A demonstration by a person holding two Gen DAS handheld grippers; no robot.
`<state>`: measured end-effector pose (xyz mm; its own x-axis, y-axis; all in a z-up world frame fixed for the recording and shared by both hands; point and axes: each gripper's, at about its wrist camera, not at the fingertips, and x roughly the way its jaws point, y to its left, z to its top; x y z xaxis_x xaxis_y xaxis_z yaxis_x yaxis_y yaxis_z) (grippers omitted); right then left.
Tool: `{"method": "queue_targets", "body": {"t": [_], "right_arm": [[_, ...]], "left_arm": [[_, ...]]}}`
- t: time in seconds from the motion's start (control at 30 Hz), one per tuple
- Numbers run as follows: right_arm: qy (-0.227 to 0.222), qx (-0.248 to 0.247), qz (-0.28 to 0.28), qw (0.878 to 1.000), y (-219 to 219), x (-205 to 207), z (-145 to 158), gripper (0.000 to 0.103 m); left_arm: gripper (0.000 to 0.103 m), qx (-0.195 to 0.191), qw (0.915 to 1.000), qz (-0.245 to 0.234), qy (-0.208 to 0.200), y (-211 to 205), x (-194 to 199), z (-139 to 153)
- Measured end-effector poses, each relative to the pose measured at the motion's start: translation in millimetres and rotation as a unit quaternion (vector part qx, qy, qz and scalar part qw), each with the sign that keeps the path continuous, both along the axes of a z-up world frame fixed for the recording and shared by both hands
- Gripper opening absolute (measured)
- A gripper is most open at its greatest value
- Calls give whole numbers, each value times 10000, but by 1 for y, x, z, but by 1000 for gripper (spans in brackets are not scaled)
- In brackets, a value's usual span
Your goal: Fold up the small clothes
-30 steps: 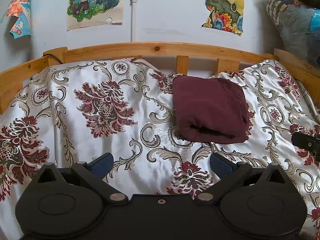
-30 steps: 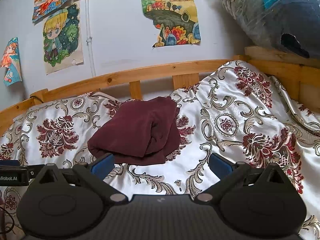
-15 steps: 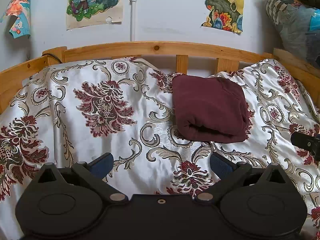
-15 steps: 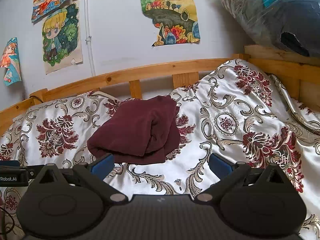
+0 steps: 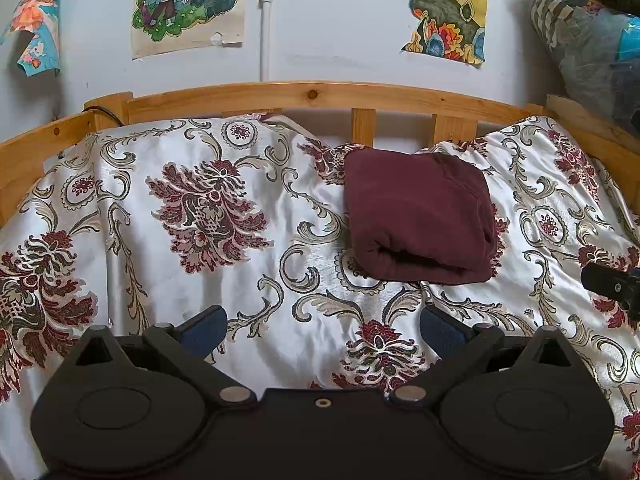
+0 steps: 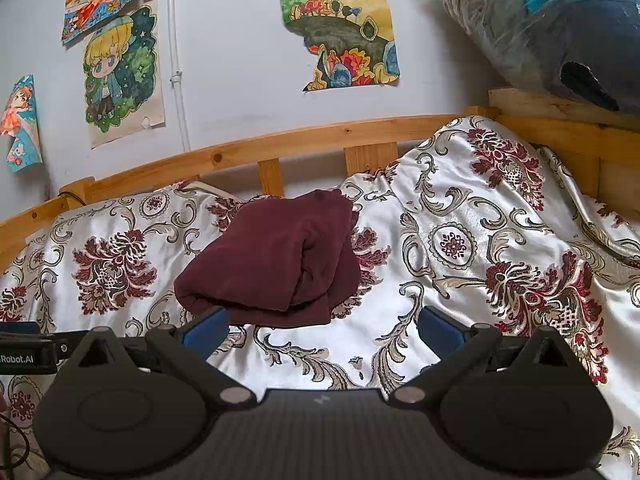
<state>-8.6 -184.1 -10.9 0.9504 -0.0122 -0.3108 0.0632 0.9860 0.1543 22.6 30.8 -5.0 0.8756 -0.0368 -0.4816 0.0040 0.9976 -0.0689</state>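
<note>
A folded maroon garment point(image 5: 418, 216) lies on the bed point(image 5: 248, 288) (floral cover). Left hand-held gripper point(image 5: 322, 326) and right hand-held gripper point(image 6: 322, 326) both hover spread apart, holding nothing.

Wooden-railed bed point(image 5: 312, 94), covered by glossy white satin spread point(image 5: 248, 280) with maroon florals; folded maroon garment point(image 5: 416, 216) lay directly on it.

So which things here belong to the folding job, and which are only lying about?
Job:
maroon garment, folded on the bedspread
left gripper, open
right gripper, open

Just there:
wall drawings
wooden rail
plastic-wrapped bundle
</note>
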Motion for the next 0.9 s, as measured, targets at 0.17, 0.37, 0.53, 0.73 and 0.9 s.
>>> {"method": "queue_targets", "body": {"t": [0.17, 0.37, 0.53, 0.73, 0.9], "right_arm": [[4, 1, 0, 10000, 0, 0, 0, 103], [13, 5, 1, 10000, 0, 0, 0, 103], [31, 16, 0, 10000, 1, 1, -2, 103], [147, 60, -42, 9999, 2, 4, -6, 103], [254, 74, -79, 9996, 2, 6, -9, 103]], "left_arm": [[102, 1, 10000, 6, 2, 0, 0, 0], [102, -13, 10000, -17, 29, -2, 0, -2], [102, -25, 9997, -139, 221, -1, 2, -3], [102, 176, 9982, -248, 522, -4, 6, -5], [102, 157, 9976, -264, 626, -4, 8, -7]]}}
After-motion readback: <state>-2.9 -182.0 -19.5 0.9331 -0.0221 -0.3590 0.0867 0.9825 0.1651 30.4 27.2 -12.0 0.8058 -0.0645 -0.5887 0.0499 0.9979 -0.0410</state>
